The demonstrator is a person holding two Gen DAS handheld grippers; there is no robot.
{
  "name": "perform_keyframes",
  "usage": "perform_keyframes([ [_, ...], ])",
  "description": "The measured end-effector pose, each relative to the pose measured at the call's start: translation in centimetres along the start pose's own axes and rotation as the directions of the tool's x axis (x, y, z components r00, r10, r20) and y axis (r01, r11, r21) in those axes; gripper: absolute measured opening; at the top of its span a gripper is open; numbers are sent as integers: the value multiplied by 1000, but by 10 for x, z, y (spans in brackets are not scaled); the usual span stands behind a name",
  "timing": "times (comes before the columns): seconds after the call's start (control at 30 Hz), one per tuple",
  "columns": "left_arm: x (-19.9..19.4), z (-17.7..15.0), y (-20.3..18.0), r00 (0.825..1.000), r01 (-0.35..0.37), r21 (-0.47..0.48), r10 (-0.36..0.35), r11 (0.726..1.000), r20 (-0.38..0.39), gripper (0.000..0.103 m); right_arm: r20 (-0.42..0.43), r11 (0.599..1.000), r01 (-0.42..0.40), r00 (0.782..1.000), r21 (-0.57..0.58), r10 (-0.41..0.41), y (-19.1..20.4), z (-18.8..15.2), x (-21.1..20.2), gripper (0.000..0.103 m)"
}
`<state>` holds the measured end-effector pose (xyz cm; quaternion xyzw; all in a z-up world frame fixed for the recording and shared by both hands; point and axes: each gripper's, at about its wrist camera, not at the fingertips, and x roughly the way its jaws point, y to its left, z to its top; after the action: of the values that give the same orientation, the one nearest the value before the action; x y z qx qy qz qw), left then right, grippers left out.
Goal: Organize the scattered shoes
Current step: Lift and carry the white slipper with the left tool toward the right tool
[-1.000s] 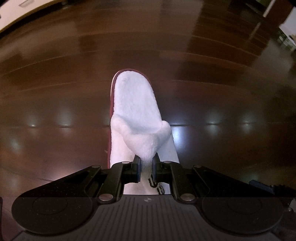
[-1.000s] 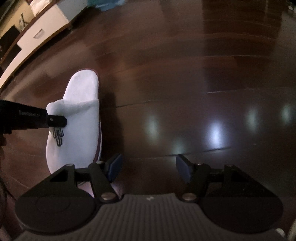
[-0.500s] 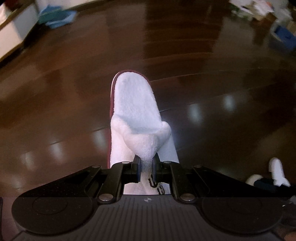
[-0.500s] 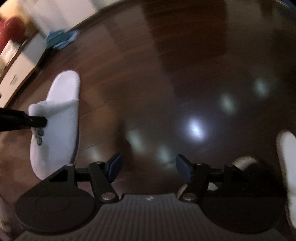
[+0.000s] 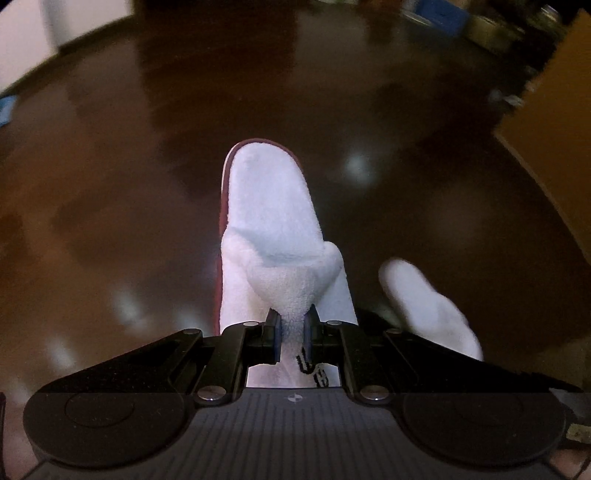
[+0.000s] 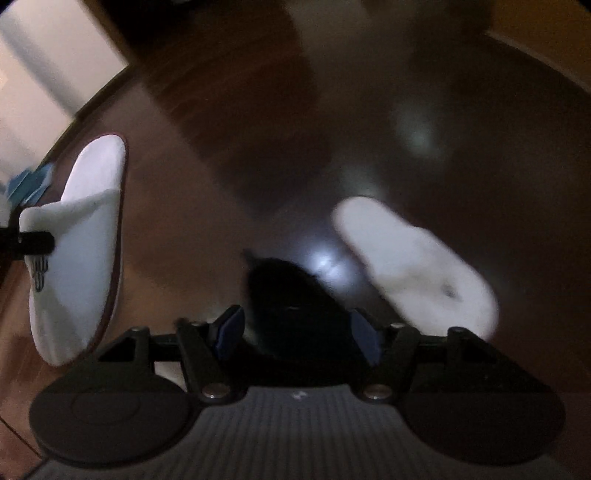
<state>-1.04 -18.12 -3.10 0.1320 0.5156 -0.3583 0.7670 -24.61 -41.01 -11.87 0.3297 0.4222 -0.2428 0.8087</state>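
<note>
A white terry slipper (image 5: 271, 214) with a dark red sole edge hangs above the dark floor, pinched by its strap in my left gripper (image 5: 292, 332), which is shut on it. In the right wrist view the same slipper (image 6: 79, 243) shows at the far left. A second white slipper (image 6: 413, 262) lies on the floor to the right, also seen low right in the left wrist view (image 5: 428, 306). My right gripper (image 6: 297, 332) is open, its blue pads apart, and a dark shoe-like shape (image 6: 291, 295) lies just beyond them, blurred.
The glossy dark wood floor (image 5: 110, 221) spreads all around. A brown cardboard box (image 5: 554, 122) stands at the right, clutter at the far top right (image 5: 461, 18), a white wall (image 6: 44, 66) at the left and a blue item (image 6: 26, 184) near it.
Both grippers have swung to the right with the held slipper. The second white slipper and a dark shape came into view; the box appeared at the right. The grip is unchanged.
</note>
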Motion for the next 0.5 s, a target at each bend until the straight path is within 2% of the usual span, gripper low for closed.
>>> perform_keyframes([
  [0.03,1,0,-4,1000,5,5,-5,1000,-3,15,3,1000,16,1000,20,-16,-9,-5,-5,67],
  [0.1,10,-8,-42,998,55,48,-53,997,-31,15,5,998,41,999,50,-41,-25,-15,-14,67],
  [0.2,23,-19,-89,992,111,88,-105,990,-63,15,0,992,82,997,100,-82,-68,-28,-31,67],
  [0.23,24,-20,-92,992,114,90,-109,989,-66,15,-1,989,94,996,115,-94,-81,-31,-37,67],
  [0.3,43,-37,-109,986,149,104,-140,983,-90,15,0,983,113,993,143,-115,-97,-37,-44,67],
  [0.4,64,-64,-169,970,215,136,-195,967,-145,15,6,968,150,988,201,-154,-129,-53,-58,67],
  [0.5,84,-72,-203,957,258,164,-229,952,-176,15,1,950,186,981,250,-192,-162,-66,-66,67],
])
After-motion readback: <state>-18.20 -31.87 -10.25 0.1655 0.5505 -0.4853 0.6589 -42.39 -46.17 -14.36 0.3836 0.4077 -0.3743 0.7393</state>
